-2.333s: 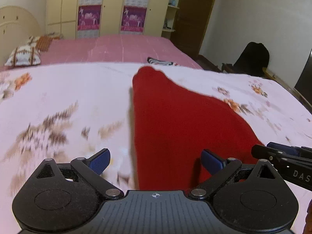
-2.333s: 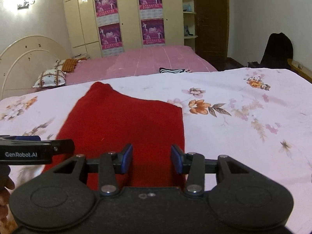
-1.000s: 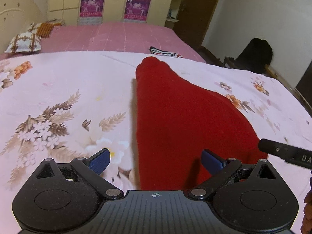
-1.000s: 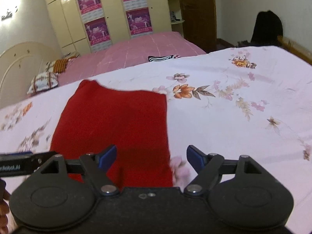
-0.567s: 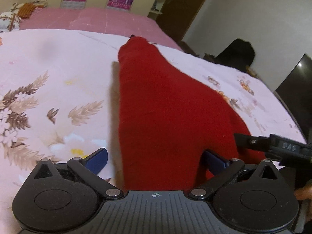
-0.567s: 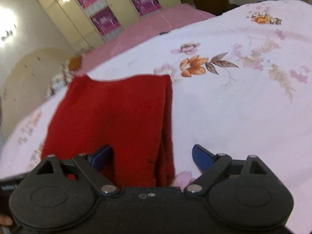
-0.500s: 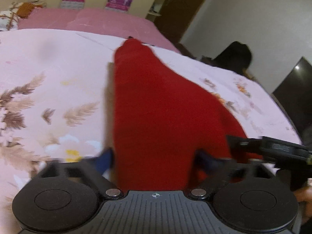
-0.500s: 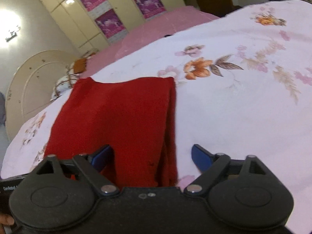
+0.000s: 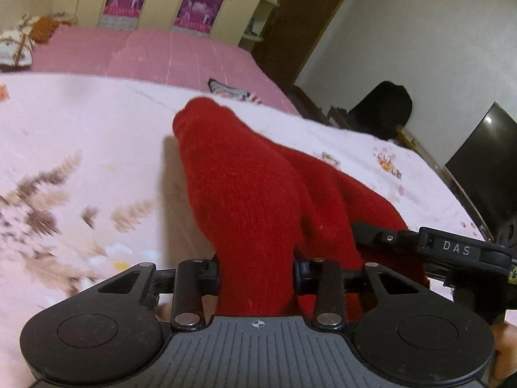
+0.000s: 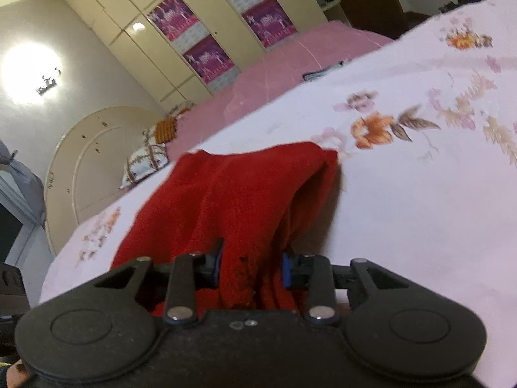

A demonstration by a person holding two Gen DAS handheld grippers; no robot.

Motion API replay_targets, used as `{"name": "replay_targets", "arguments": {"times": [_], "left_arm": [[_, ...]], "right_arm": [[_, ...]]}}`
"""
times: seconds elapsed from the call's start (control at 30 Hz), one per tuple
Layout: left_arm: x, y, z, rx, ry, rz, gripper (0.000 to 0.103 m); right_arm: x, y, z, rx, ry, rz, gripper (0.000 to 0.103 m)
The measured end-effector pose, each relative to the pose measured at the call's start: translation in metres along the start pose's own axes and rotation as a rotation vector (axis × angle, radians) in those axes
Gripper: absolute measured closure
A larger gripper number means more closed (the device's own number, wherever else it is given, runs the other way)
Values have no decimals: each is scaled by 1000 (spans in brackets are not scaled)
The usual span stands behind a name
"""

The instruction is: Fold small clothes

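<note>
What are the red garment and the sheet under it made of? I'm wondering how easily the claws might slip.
The red garment looks like a fuzzy knit, perhaps wool or acrylic: matte, with fine stray fibres and soft, thick folds where the left claw and right claw pinch it. The floral bedsheet looks like smooth, thin woven cloth, probably cotton or a blend, with a printed pattern.

1. We read "DAS" in pale letters on the black body of the right gripper [image 9: 420, 245], seen from the left wrist view.
2. The purple posters [image 10: 206, 56] on the wardrobe doors are too blurred to read.
</note>
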State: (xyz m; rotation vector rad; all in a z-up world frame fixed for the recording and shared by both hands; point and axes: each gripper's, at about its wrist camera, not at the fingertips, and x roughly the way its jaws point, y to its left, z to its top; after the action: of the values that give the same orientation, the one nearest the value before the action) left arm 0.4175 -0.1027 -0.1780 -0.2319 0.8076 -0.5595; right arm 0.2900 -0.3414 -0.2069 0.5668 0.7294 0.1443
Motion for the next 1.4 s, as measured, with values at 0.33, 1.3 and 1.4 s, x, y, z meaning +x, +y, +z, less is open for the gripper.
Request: {"name": "replay_targets", "arguments": {"times": [0.33,1.3,1.4], "left_arm": [[-89,61,14,5,-95,78,66],[-145,281,-26,-32,-114,329,23],[-163,267,-31,-37,-146,327,24]], "right_arm": [[19,88,-8,-60,-6,104,71],[137,238,-89,-242,43,-80,52],[105,257,-88,-303,-27,-69,60]]}}
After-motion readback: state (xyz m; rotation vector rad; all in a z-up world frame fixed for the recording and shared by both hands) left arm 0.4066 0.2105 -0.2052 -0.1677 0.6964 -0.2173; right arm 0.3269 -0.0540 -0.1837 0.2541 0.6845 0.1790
